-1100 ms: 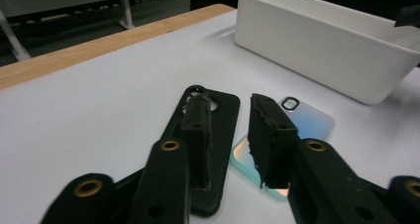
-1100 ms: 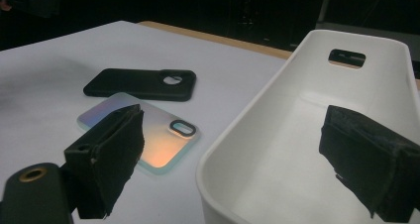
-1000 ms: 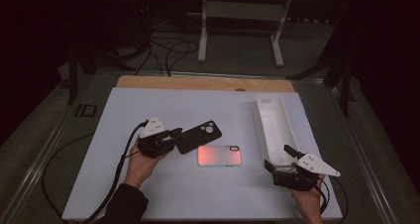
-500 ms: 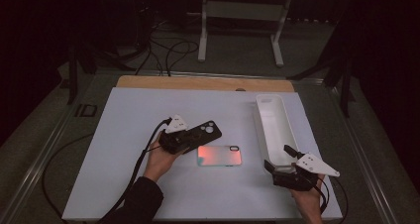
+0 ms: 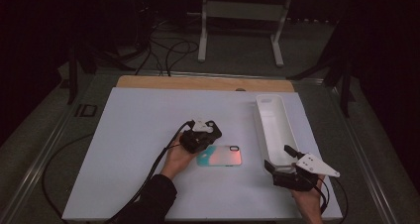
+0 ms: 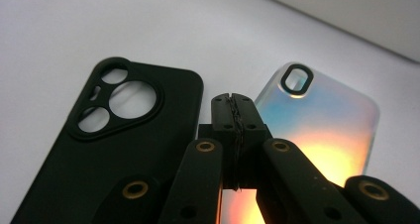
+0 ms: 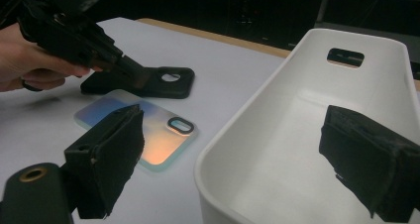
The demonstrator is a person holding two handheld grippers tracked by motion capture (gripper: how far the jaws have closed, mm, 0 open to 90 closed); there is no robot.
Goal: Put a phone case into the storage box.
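A white metal stand (image 5: pixel 241 16) and loose cables (image 5: pixel 166 48) lie beyond the table.

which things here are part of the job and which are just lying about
In the job:
- black phone case
- iridescent phone case
- white tray
- left hand-held gripper, shut, empty
- right hand-held gripper, open at the tray's end

Lying about:
- white stand behind the table
- floor cables
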